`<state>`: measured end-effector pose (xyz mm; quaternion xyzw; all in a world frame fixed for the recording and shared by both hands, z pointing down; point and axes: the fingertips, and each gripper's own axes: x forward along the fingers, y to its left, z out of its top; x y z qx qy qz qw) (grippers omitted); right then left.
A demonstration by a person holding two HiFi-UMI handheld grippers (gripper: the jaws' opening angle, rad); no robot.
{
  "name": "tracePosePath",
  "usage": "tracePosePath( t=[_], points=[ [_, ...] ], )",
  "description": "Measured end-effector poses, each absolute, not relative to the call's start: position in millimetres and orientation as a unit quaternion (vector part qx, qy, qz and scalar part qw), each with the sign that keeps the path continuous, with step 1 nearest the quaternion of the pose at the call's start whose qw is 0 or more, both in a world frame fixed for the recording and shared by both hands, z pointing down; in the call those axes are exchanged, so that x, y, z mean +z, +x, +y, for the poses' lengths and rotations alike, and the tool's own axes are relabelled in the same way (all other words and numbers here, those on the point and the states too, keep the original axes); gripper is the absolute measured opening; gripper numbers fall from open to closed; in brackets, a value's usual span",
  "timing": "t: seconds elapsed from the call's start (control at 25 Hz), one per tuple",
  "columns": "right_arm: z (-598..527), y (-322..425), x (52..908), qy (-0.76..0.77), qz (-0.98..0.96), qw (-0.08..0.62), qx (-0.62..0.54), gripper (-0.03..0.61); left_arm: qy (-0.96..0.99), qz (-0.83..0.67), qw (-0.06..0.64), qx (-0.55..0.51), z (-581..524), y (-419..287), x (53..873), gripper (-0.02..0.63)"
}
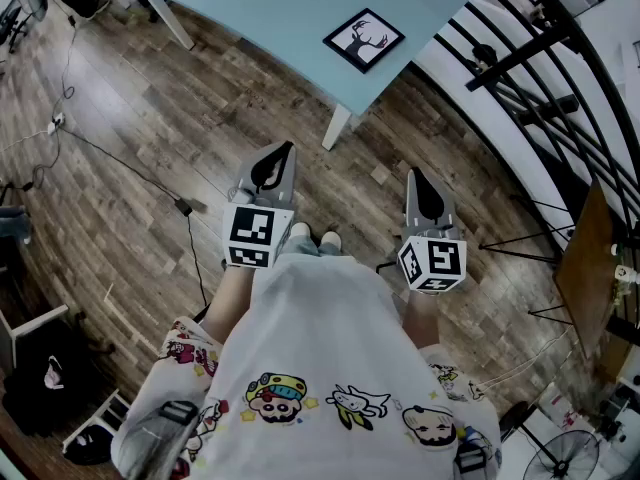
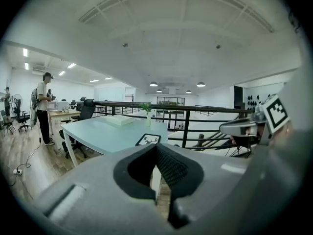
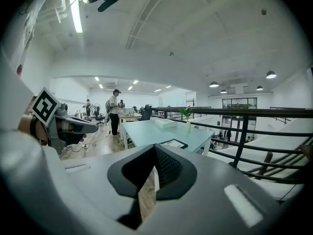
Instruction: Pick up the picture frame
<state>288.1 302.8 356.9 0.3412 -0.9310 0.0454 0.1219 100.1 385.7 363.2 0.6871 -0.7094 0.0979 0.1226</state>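
The picture frame point(image 1: 364, 39), black-edged with a deer drawing, lies flat near the corner of a light blue table point(image 1: 262, 10). It also shows ahead in the left gripper view point(image 2: 148, 139) and in the right gripper view point(image 3: 173, 144). My left gripper point(image 1: 284, 150) and right gripper point(image 1: 415, 175) are held side by side in front of the person's body over the wooden floor, well short of the table. Both point toward the table, slightly downward. Each has its jaws shut with nothing between them point(image 2: 156, 147) point(image 3: 155, 149).
A black railing point(image 1: 520, 58) runs along the table's right side, above a stairwell. A cable with a plug point(image 1: 183, 206) crosses the floor at left. A small plant vase point(image 2: 148, 112) and a white box point(image 2: 120, 120) stand farther along the table. A person point(image 2: 44, 106) stands in the distance.
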Motion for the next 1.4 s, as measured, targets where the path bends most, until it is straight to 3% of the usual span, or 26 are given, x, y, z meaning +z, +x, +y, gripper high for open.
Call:
tracePosePath(
  t=[0.52,0.88,1.4],
  points=[
    [306,243,361,0.339,-0.933,0.116,0.041,0.011,0.675,-0.721,0.13,0.087,398,56,370,-0.002],
    [302,209,364,0.311,-0.943,0.114,0.038,0.055,0.653,-0.742,0.132,0.075,406,24,373,0.025],
    [227,143,367,0.274,-0.953,0.112,0.056,0.092,0.637,-0.753,0.147,0.073,336,-26,374,0.055]
  ],
)
